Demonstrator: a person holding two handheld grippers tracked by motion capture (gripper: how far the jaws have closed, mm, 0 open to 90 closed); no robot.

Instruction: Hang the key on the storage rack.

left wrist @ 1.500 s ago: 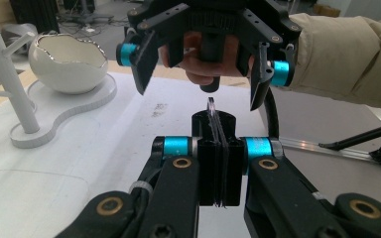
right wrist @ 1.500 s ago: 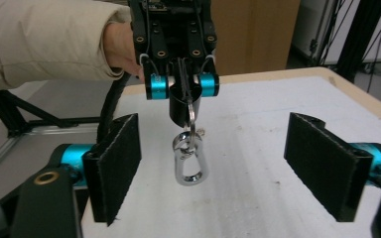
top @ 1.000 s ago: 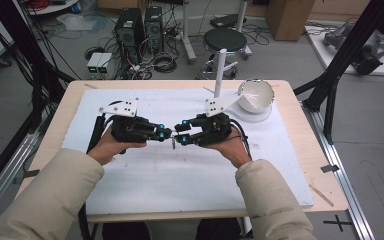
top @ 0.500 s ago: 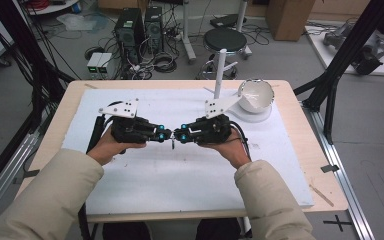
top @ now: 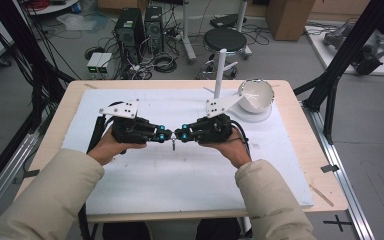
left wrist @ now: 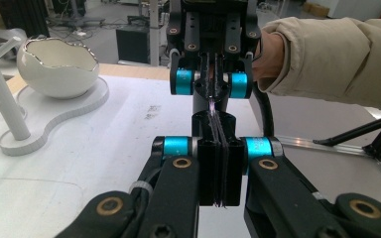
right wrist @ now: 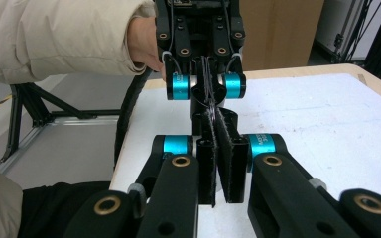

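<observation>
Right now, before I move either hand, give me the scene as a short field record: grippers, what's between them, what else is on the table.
left gripper: jaws shut on a thin strand
right gripper: jaws nearly together, pinching the same strand
thin strand: spans the short gap between the two tips; what it is cannot be told
small dangling piece: hangs below the tips
white bowl: far right, on a white base
white post: upright beside the bowl
table cover: white sheet
</observation>
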